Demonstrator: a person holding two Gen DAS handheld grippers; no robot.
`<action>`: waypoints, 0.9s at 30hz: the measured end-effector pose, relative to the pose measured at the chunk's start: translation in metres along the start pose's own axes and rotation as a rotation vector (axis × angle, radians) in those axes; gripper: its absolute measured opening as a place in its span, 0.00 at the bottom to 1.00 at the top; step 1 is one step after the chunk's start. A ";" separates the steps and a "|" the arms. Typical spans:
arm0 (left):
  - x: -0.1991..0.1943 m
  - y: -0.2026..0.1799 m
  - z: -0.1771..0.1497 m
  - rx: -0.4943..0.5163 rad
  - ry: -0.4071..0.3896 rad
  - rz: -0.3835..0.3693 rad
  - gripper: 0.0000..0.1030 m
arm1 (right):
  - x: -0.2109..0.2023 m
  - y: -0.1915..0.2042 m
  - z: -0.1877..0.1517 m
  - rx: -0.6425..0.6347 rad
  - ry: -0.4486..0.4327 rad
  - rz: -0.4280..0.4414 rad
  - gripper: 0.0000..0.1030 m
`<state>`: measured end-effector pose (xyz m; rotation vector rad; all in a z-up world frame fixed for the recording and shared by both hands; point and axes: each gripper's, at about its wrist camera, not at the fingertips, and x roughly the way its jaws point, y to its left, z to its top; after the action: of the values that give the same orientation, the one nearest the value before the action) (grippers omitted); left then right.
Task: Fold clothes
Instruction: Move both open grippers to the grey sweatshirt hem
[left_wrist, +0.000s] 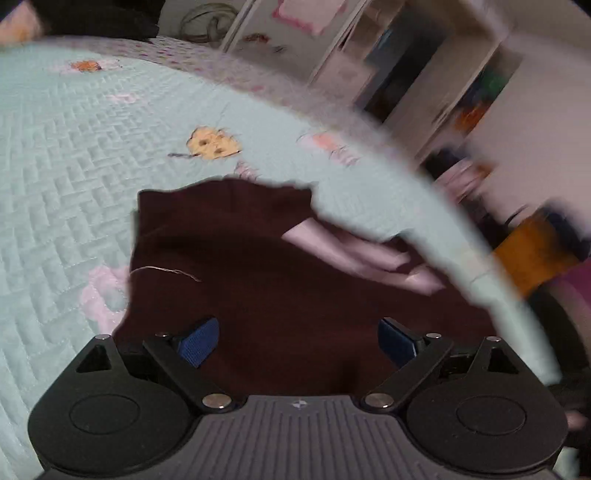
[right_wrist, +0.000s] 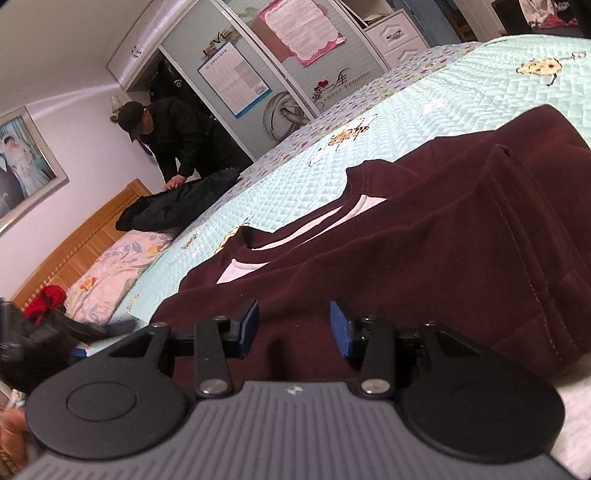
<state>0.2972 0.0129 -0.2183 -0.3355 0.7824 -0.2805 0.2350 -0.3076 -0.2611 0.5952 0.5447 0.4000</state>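
Both grippers, left gripper (left_wrist: 297, 341) and right gripper (right_wrist: 293, 328), jaws apart (nothing held) over maroon sweater (right_wrist: 424, 236) on quilted bedspread (left_wrist: 74, 155)

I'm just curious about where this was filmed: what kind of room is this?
Most likely a home bedroom. A maroon sweater lies on a bed with a pale green quilt, a wooden headboard stands at one end, and a wardrobe and a framed wedding photo line the walls.

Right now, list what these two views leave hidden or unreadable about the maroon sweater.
- Left wrist view: maroon sweater is motion-blurred; its near edge hides behind the left claw.
- Right wrist view: the right claw body covers the near hem; the frame edge cuts the sweater's right side.
- Sleeves: indistinguishable in either.
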 end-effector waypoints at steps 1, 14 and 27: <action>0.005 -0.005 -0.001 0.019 0.002 0.079 0.77 | 0.000 0.000 0.000 0.001 0.000 0.001 0.44; -0.021 -0.019 -0.021 0.209 0.029 0.253 0.89 | -0.014 0.056 -0.007 -0.201 0.092 -0.113 0.61; -0.019 -0.022 -0.030 0.294 0.041 0.258 0.89 | -0.048 0.072 0.022 -0.201 0.089 -0.208 0.54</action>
<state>0.2597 -0.0057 -0.2171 0.0485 0.8031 -0.1565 0.1959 -0.2857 -0.1840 0.3244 0.6366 0.2808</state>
